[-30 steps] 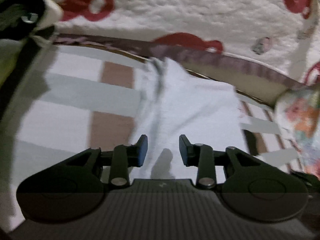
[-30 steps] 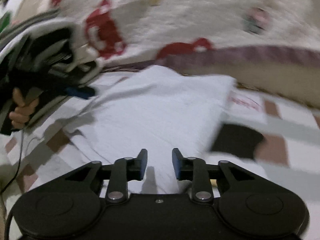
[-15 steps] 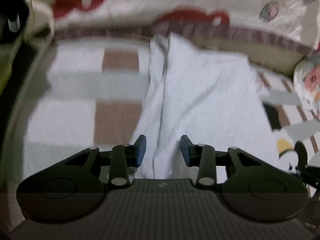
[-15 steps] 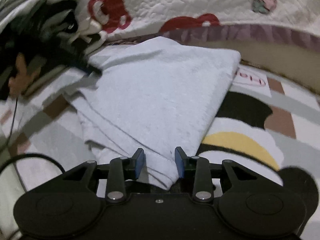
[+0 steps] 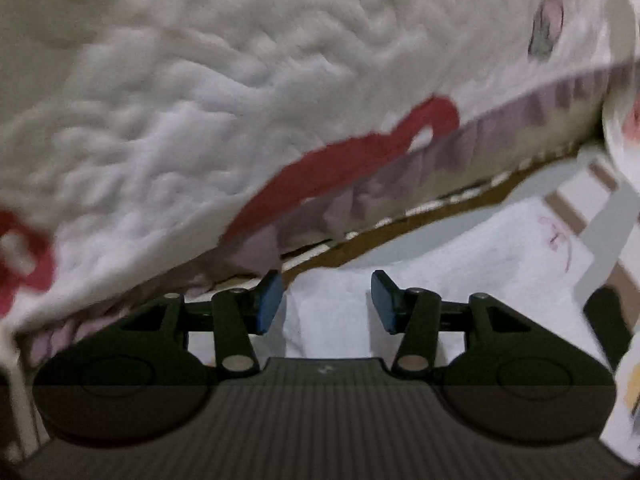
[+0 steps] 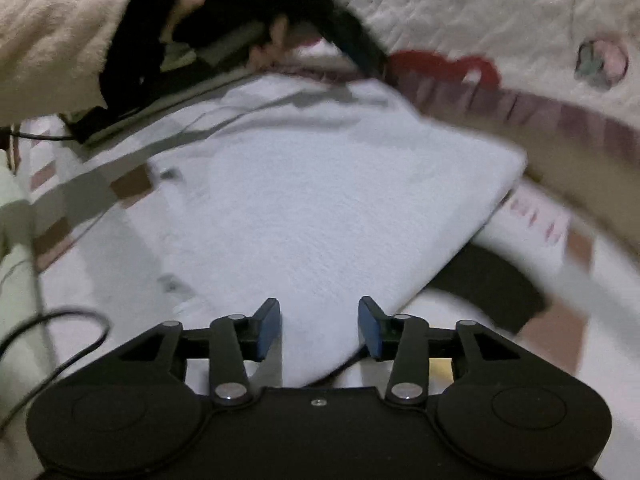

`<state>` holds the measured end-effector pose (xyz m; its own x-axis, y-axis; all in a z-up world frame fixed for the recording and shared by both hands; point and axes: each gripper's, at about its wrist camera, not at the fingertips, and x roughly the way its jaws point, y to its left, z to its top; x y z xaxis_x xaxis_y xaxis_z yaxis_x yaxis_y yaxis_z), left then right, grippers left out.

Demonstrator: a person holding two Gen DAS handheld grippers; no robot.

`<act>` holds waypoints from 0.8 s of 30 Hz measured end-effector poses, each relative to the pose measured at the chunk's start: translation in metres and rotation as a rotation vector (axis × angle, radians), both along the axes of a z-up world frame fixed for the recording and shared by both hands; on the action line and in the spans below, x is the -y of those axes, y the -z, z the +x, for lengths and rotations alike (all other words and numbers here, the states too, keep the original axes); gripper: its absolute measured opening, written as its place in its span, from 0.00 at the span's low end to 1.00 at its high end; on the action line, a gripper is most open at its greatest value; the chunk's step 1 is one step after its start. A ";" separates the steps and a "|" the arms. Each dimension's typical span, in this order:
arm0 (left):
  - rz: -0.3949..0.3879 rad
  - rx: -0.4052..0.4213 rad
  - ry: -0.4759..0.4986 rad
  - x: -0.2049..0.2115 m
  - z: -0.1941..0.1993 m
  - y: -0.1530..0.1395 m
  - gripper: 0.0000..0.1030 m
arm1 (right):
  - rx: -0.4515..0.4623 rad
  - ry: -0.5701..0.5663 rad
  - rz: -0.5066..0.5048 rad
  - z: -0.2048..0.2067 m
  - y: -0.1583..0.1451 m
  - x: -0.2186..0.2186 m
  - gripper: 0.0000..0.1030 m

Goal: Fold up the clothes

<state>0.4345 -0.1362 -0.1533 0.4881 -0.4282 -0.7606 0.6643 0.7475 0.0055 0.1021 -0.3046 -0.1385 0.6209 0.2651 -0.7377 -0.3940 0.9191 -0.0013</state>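
Observation:
A folded white garment (image 6: 320, 200) lies flat on the patterned bed sheet. My right gripper (image 6: 319, 330) is open, its blue-padded fingers on either side of the garment's near corner. My left gripper (image 5: 326, 302) is open at the garment's far corner (image 5: 332, 308), close to the quilt edge. In the right wrist view the left gripper (image 6: 360, 54) shows at the top, held by a hand in a black glove, at the garment's far edge.
A white quilt with red prints and a purple striped border (image 5: 240, 100) lies along the far side of the garment; it also shows in the right wrist view (image 6: 520, 40). A black cable (image 6: 60, 340) runs at the left. The sheet has a black and yellow print (image 6: 488, 276).
My left gripper has moved forward over the garment to its far corner by the quilt. My right gripper has stayed at the near corner, jaws a little wider.

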 end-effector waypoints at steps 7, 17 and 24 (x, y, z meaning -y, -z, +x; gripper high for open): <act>-0.048 -0.167 0.002 0.006 0.039 0.029 0.08 | 0.052 0.024 0.128 0.044 0.004 0.045 0.51; -0.043 0.205 -0.017 0.002 0.009 -0.009 0.05 | 0.016 0.099 0.156 0.091 0.042 0.061 0.58; -0.168 0.191 -0.046 -0.024 -0.022 -0.013 0.10 | 0.032 0.117 0.094 0.095 0.034 0.059 0.60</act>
<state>0.4129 -0.1124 -0.1403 0.6380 -0.5143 -0.5730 0.6282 0.7781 0.0011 0.1973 -0.3635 -0.1725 0.6744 0.2566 -0.6924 -0.2854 0.9554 0.0762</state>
